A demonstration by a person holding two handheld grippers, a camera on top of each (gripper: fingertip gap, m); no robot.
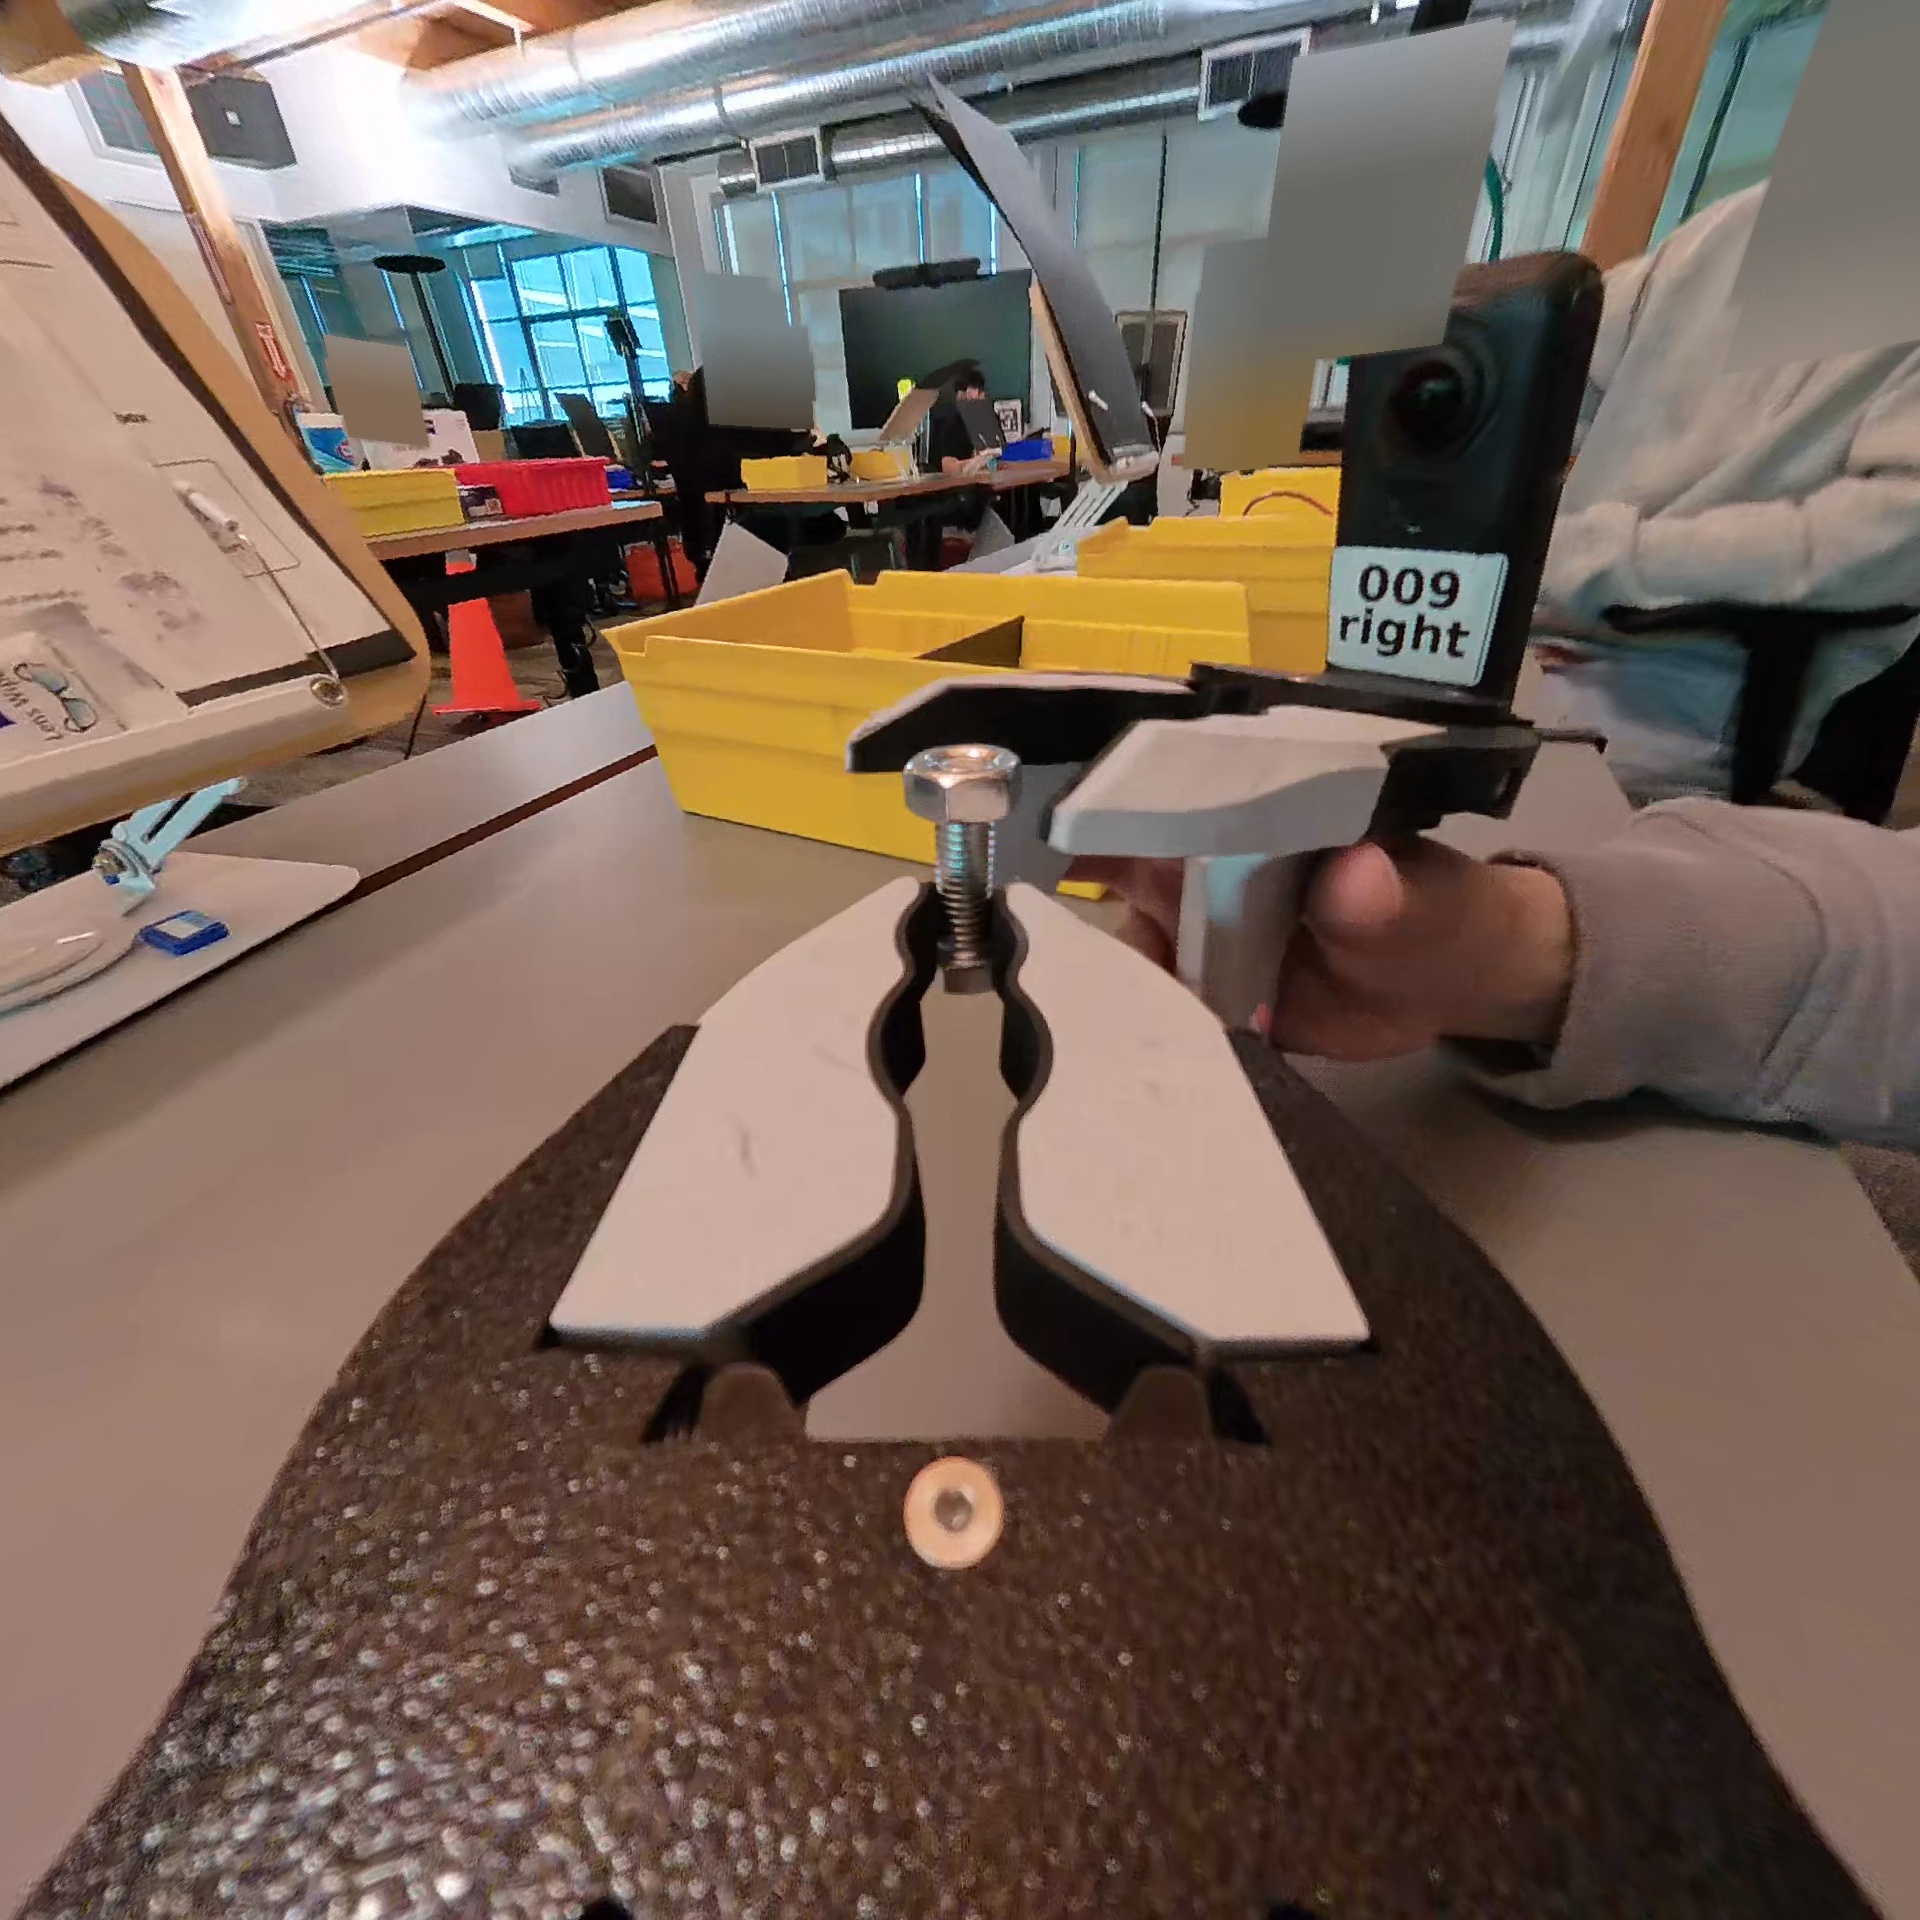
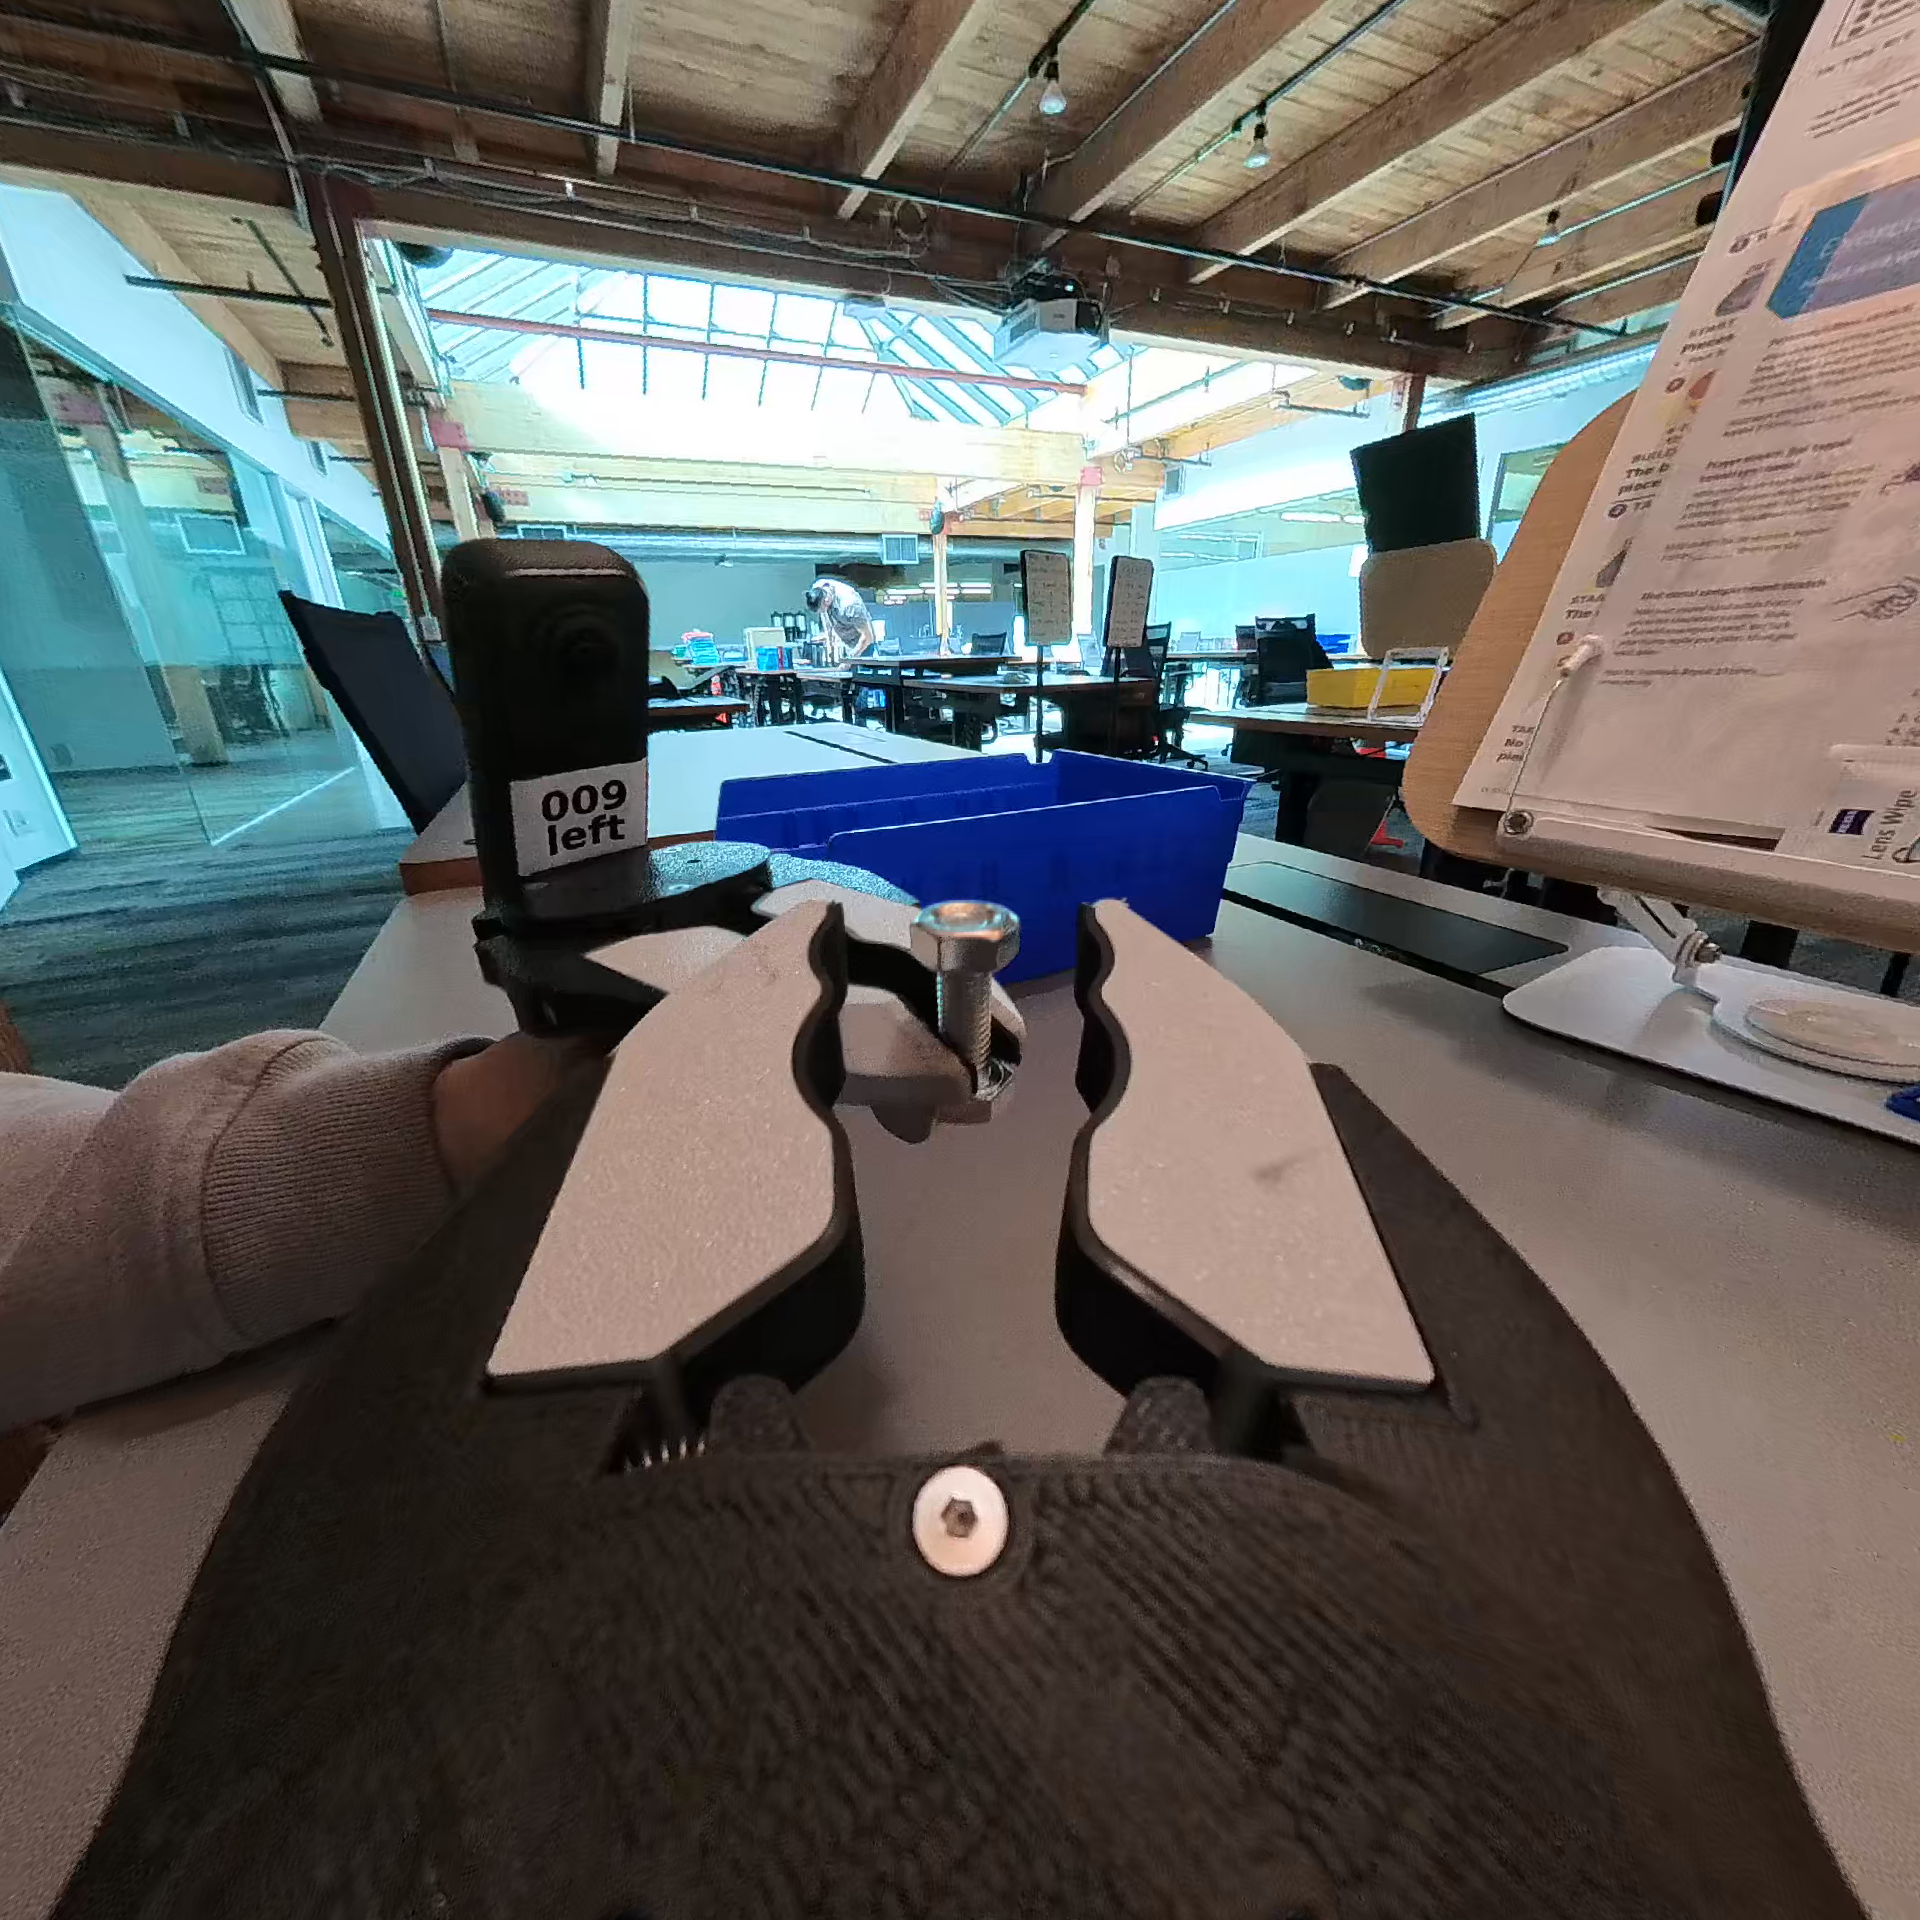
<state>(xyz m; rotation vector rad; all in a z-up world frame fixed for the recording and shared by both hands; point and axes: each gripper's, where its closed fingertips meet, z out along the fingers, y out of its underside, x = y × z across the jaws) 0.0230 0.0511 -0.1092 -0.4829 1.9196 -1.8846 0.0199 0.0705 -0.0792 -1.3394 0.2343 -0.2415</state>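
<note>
A silver hex-head bolt stands upright, head up. My left gripper is shut on its threaded shank near the lower end, just above the grey table. My right gripper is open. Its two fingers stand on either side of the bolt at head height, with a gap on each side, and neither pad touches it. In the left wrist view the right gripper reaches in from the right, level with the bolt head. In the right wrist view the left gripper reaches in from the left.
A yellow divided bin stands behind the bolt in the left wrist view. A blue bin stands behind it in the right wrist view. A tilted document stand on a white base sits at one side; it also shows in the left wrist view. Left and right tips are no more than a few centimetres apart.
</note>
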